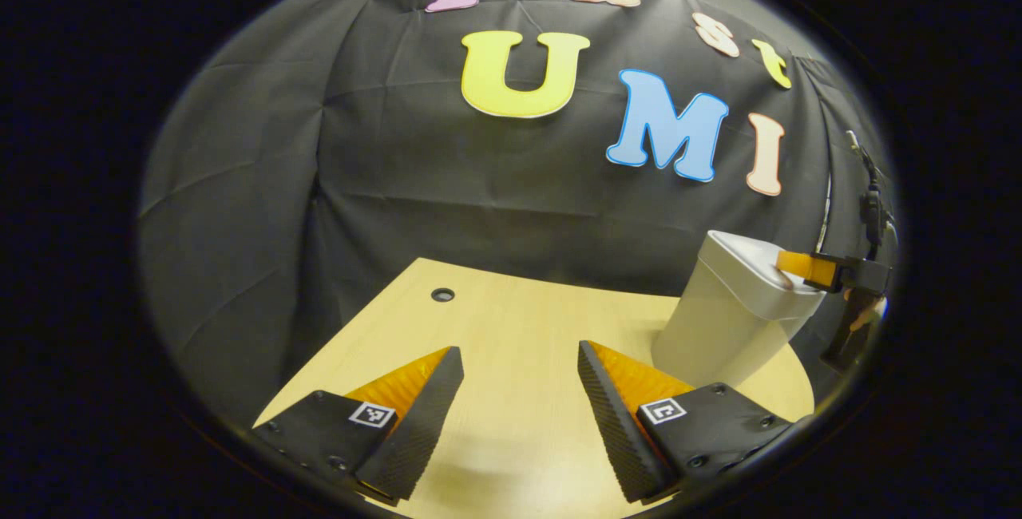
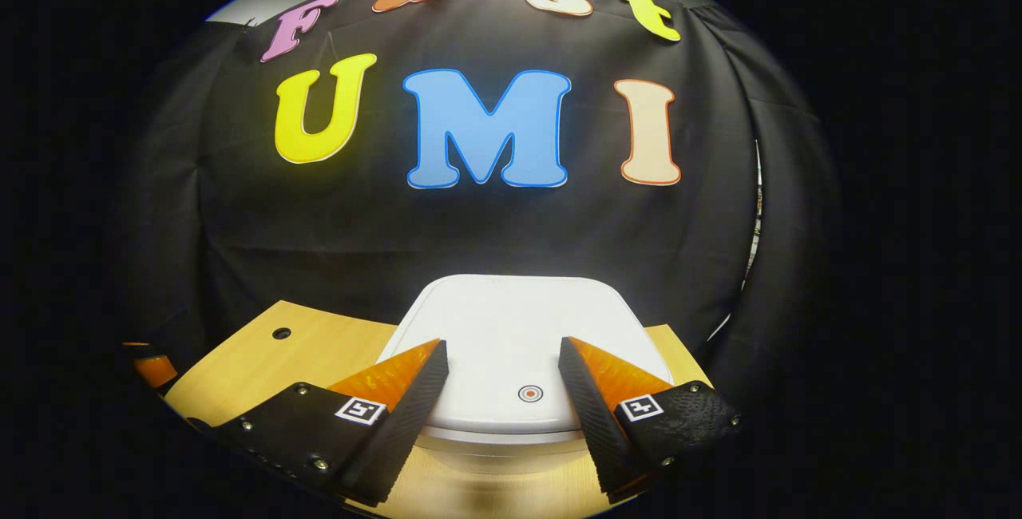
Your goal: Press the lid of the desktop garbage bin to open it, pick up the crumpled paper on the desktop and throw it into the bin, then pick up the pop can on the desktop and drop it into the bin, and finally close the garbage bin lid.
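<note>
A white desktop garbage bin stands at the right of the wooden table with its lid down. In the right gripper view the lid lies just below and ahead of my right gripper, which is open, its fingers either side of a small round red mark near the lid's front edge. In the left gripper view the right gripper reaches over the bin's top from the right. My left gripper hangs open over bare tabletop left of the bin, holding nothing.
A small round hole sits near the table's far left edge. Black cloth closes the booth behind and on both sides of the table. Part of the left gripper pokes in at the far left of the right gripper view.
</note>
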`<move>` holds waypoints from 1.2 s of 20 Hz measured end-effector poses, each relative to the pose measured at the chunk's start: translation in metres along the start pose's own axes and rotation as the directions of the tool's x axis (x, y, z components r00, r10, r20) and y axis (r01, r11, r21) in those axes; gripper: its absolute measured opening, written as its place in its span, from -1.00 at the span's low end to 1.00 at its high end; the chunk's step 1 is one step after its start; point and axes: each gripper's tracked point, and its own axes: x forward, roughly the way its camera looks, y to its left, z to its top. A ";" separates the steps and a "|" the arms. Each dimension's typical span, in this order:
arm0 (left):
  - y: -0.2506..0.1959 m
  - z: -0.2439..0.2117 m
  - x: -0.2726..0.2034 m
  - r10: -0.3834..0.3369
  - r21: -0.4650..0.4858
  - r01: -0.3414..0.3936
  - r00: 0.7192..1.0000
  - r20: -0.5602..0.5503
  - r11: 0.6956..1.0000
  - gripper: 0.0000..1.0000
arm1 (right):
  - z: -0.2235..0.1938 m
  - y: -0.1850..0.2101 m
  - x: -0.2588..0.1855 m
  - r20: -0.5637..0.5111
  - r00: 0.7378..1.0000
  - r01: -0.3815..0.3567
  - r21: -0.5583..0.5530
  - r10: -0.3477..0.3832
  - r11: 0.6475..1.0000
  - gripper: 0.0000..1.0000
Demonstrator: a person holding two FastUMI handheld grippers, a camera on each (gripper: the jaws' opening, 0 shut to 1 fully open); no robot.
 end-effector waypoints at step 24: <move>-0.020 -0.009 -0.003 -0.039 0.024 0.040 0.999 -0.016 0.999 1.00 | -0.010 0.003 -0.004 0.006 1.000 -0.013 -0.042 0.013 0.999 0.87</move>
